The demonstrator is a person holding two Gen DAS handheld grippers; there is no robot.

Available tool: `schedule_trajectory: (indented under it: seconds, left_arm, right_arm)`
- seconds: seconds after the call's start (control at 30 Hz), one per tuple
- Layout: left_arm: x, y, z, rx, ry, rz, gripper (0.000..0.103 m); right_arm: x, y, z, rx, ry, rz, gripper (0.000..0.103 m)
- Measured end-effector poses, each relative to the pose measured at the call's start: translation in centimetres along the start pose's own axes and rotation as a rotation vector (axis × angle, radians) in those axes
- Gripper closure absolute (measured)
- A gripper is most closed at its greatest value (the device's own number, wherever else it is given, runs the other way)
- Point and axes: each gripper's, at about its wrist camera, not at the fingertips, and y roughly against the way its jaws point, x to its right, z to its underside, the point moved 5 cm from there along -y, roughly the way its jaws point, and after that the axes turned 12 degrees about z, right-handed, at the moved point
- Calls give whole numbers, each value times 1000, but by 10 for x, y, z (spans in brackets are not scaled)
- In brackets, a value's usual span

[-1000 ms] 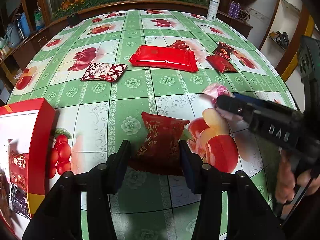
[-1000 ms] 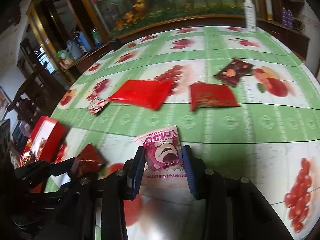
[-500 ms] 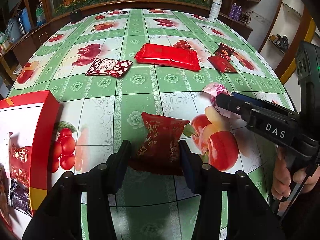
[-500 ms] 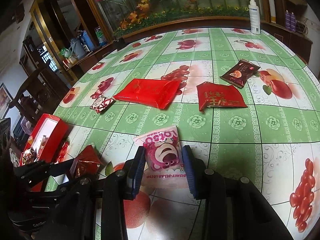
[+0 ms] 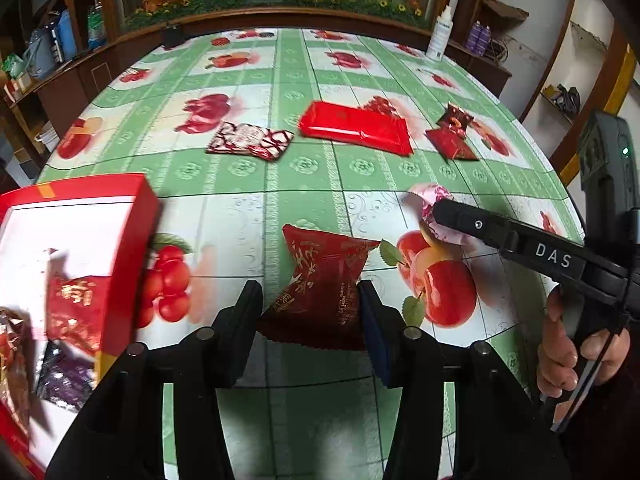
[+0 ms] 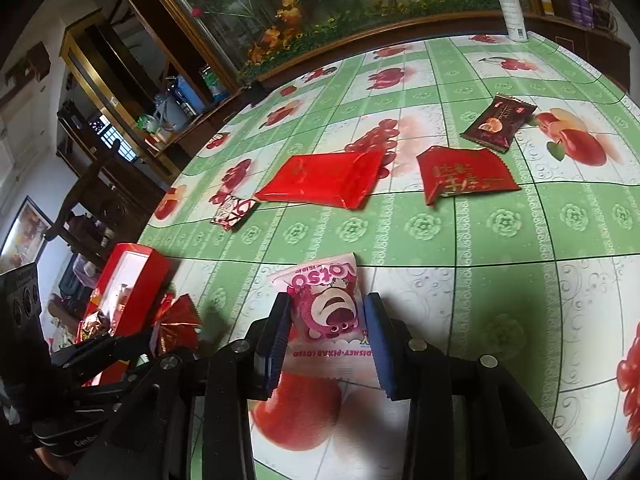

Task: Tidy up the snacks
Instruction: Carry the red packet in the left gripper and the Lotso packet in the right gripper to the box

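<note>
Gripping dark red packet (image 5: 320,280), pink packet (image 6: 328,308), seemingly airborne

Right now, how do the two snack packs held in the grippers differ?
The left pack is dark red with gold writing; the right pack is pink and white with a cartoon bear. The left pack flares wide at its far end; the right pack looks straighter. Both are clamped in a gripper, left and right.

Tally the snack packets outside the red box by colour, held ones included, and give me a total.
Dark red, held in the left gripper: 1
Pink Lotso, held in the right gripper: 1
Bright red, large flat pack: 1
Red with gold characters: 1
Dark brown: 1
Maroon and white: 1
Total: 6
</note>
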Motion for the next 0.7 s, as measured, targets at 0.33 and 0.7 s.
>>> schedule_trajectory:
  seconds: [0.33,0.7]
  left_arm:
    - [-30,51,-2,121,26,-115,56]
    - [-91,92,14,207,106,-294,56]
  right_arm:
    - [-50,5,0,32,39,-150,65]
    - [-149,0,-4,71,131,-323,65]
